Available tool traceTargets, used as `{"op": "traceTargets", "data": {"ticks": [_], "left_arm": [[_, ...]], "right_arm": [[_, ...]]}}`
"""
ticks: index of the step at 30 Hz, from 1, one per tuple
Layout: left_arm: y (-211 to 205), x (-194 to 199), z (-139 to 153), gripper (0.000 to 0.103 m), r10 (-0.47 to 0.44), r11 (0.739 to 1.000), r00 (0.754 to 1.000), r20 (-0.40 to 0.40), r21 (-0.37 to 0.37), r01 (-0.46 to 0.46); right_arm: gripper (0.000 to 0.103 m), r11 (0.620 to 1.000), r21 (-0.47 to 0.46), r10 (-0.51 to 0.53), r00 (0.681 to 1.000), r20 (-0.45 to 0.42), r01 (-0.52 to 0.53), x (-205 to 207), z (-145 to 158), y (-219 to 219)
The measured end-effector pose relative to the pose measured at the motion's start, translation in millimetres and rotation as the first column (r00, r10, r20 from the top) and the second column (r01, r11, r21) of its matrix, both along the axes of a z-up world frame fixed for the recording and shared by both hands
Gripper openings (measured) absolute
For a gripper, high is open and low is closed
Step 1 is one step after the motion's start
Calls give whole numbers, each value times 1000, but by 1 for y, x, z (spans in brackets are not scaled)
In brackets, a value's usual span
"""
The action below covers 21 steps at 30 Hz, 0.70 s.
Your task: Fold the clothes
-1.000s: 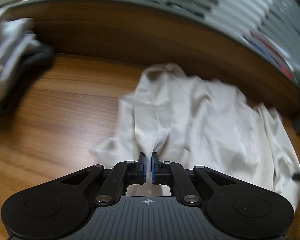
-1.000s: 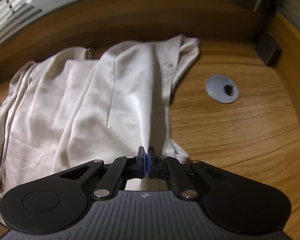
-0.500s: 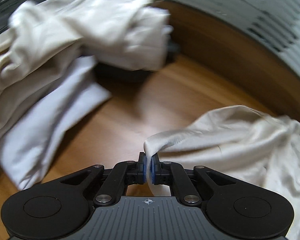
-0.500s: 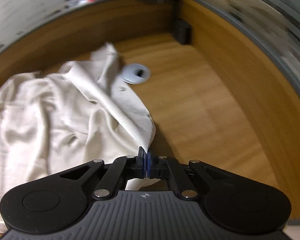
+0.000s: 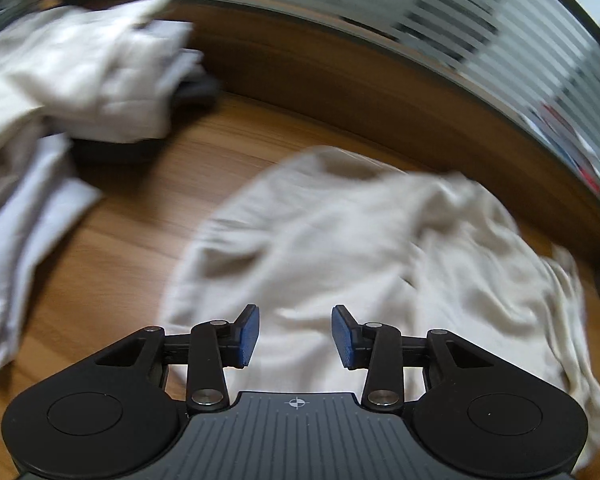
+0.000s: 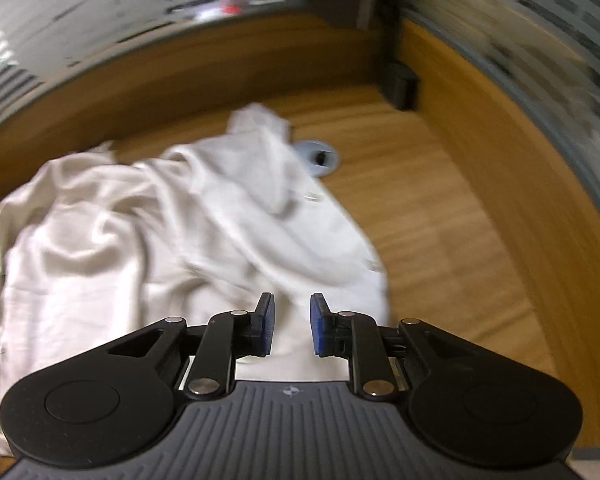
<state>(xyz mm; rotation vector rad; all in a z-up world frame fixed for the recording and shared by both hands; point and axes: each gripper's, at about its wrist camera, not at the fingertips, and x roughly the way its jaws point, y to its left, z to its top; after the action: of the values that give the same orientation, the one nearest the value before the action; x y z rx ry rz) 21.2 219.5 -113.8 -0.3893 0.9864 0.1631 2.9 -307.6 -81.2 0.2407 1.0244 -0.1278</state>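
Note:
A cream buttoned shirt (image 5: 372,248) lies crumpled on the wooden desk (image 5: 140,216). My left gripper (image 5: 296,336) hovers over its near left part, and its jaws are opening with no cloth pinched between the blue pads. In the right wrist view the same shirt (image 6: 148,240) spreads to the left, its button placket and collar toward the far right. My right gripper (image 6: 291,326) stands above the shirt's near right edge; its jaws are opening too, and the fabric lies loose below them.
A pile of pale garments (image 5: 68,68) and a white folded cloth (image 5: 24,224) sit at the desk's far left. A grey cable grommet (image 6: 320,156) and a black bracket (image 6: 400,84) lie toward the right corner. Wooden partition walls (image 6: 500,168) with frosted striped glass bound the desk.
Both grippers let go of the shirt edges they were pinching and their jaws parted. The shirt dropped onto the desk. Both views shifted, and both now look back over the garment.

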Motion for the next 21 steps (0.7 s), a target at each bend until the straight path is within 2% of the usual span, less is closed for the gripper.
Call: {"op": "traceTargets", "data": {"ticks": [4, 9, 15, 19, 21], "left_arm": [[-27, 10, -11, 43, -113, 994, 993, -32, -15, 112], [-50, 11, -25, 43, -197, 980, 978, -69, -28, 196], [-67, 12, -47, 43, -262, 965, 956, -134, -46, 258], [-69, 8, -58, 43, -253, 968, 951, -178, -43, 249], [-67, 6, -59, 42, -238, 971, 952, -193, -46, 233]], "right_arm": [[22, 994, 76, 86, 996, -37, -83, 20, -14, 24], [22, 979, 130, 170, 980, -104, -156, 33, -42, 55], [22, 984, 140, 130, 977, -167, -108, 28, -66, 46], [23, 995, 82, 72, 982, -176, -58, 16, -69, 26], [23, 1000, 23, 25, 984, -178, -21, 8, -67, 12]]}}
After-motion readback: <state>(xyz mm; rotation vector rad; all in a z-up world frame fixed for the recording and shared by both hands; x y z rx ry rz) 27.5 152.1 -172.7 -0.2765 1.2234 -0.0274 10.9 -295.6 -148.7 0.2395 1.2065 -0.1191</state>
